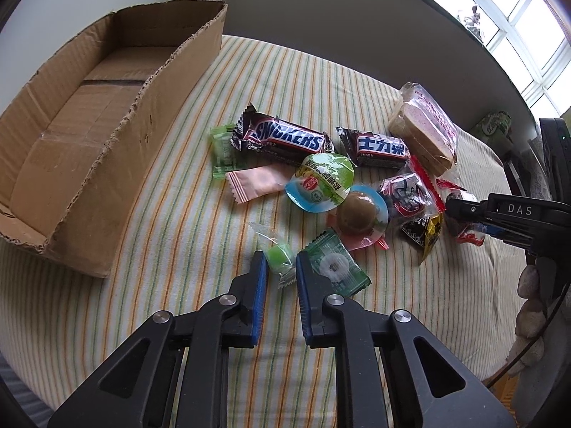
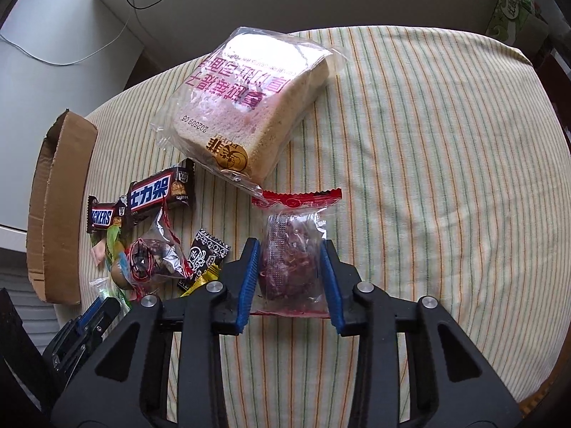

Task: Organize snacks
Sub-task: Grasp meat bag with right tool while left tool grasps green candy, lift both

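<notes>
My left gripper (image 1: 280, 257) points down at the striped cloth, shut on a small green candy (image 1: 279, 255) in a clear wrapper. Just right of it lies a green ring-candy packet (image 1: 335, 267). In the right wrist view my right gripper (image 2: 289, 246) is shut on a clear packet with a dark red snack (image 2: 289, 267), both blue pads pressing its sides. Behind that packet lies bagged sliced bread (image 2: 249, 107). An open cardboard box (image 1: 89, 142) stands at the left. A Snickers bar (image 1: 285, 137), a second chocolate bar (image 1: 378, 148) and two jelly cups (image 1: 323, 182) sit mid-table.
More sweets lie loose: a pink candy (image 1: 257, 182), a green packet (image 1: 223, 149), a red-trimmed clear packet (image 1: 410, 194), a black-and-yellow candy (image 1: 424, 230). A gloved hand (image 1: 531, 285) holds the right gripper (image 1: 460, 214). A green carton (image 2: 514, 7) stands beyond the table's far right edge.
</notes>
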Tool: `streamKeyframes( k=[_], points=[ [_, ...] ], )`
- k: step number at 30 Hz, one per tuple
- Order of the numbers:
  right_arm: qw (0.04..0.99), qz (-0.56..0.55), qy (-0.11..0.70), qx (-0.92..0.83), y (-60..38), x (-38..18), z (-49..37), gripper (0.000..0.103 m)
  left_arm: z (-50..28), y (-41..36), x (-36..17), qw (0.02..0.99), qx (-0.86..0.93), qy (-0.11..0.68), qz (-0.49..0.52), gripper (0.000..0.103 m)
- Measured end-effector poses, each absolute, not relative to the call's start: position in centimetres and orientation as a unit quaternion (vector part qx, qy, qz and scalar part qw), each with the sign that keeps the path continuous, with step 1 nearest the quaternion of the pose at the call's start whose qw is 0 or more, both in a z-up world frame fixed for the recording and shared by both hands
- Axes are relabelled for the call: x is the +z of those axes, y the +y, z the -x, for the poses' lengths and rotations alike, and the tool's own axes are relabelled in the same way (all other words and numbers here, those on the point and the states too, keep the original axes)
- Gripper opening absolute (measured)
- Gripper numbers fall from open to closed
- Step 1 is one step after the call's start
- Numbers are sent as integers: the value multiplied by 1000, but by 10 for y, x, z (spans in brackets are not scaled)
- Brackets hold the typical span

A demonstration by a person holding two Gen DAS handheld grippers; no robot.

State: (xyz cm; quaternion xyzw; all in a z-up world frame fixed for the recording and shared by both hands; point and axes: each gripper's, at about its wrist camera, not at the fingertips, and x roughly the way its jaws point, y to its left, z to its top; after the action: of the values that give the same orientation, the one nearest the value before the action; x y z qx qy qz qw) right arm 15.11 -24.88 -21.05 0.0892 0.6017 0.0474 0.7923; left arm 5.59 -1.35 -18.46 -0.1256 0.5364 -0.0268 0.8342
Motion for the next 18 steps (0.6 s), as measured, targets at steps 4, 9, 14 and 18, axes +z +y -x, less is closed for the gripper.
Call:
streamKeyframes(
  k=[4, 9, 14, 18],
  points=[
    [798, -79, 596, 50, -254, -207, -142, 35, -56, -14, -186, 837, -27, 531, 131, 14],
    [805, -78, 586, 48, -260, -198, -133, 35, -56, -12, -186, 837, -26, 528, 140, 14],
    [810, -75, 580, 49, -269, -187, -122, 35, -54, -11, -176, 841, -29, 520, 143, 14],
    [819, -64, 567, 54, -267, -171, -114, 35, -51, -8, -162, 846, -32, 511, 148, 14]
  ],
)
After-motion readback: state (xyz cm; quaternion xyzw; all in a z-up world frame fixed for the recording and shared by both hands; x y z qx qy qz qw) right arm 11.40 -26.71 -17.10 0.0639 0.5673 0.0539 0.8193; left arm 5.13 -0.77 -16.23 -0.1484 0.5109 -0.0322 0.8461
